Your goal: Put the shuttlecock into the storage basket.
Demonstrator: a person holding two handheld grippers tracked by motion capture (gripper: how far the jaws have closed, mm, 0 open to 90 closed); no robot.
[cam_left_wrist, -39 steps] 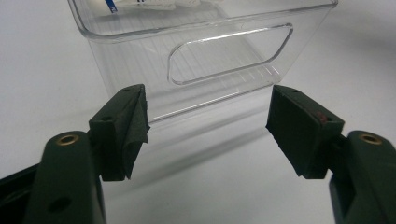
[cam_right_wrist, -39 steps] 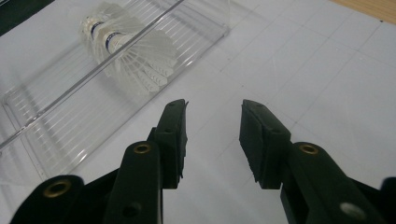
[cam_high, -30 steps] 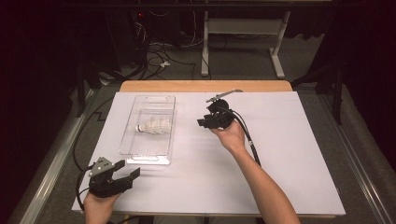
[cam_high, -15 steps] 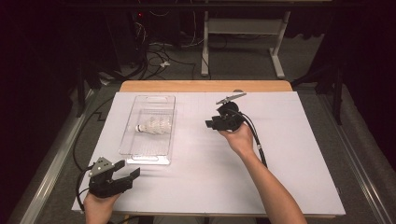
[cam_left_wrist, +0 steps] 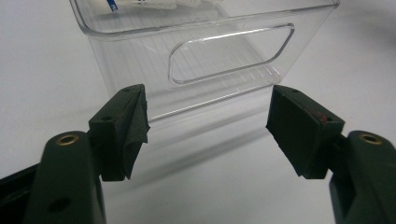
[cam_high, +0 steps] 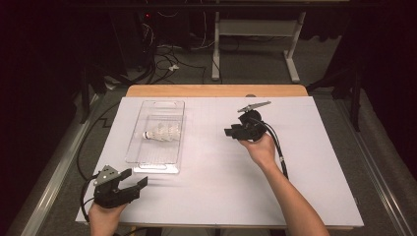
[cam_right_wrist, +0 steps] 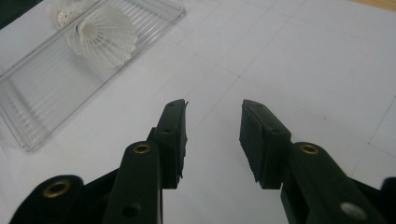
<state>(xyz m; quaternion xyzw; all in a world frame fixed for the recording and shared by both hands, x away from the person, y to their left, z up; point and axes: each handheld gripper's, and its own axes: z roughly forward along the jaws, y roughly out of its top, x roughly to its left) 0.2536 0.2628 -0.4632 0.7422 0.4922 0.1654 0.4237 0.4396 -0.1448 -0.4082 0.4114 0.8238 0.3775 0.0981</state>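
Observation:
A white shuttlecock point(cam_high: 160, 132) lies on its side inside a clear plastic tray point(cam_high: 147, 162) on the left half of the white table; it also appears at the top left of the right gripper view as the shuttlecock point(cam_right_wrist: 100, 35) in the tray point(cam_right_wrist: 32, 107). My right gripper point(cam_high: 229, 133) hovers over the table's middle, to the right of the tray, open and empty point(cam_right_wrist: 212, 135). My left gripper point(cam_high: 136, 182) rests near the front left corner, open and empty point(cam_left_wrist: 208, 135), facing the tray's near end wall point(cam_left_wrist: 224, 56) with its handle slot.
The white sheet point(cam_high: 305, 187) covers the table, with a wooden strip point(cam_high: 216, 90) at the far edge. Cables point(cam_high: 278, 147) trail from both grippers. Beyond the table are a dark floor, loose wires and a desk frame point(cam_high: 255, 29).
My right gripper has drawn back to the right and toward the near side, away from the tray. The left gripper and the shuttlecock have stayed put.

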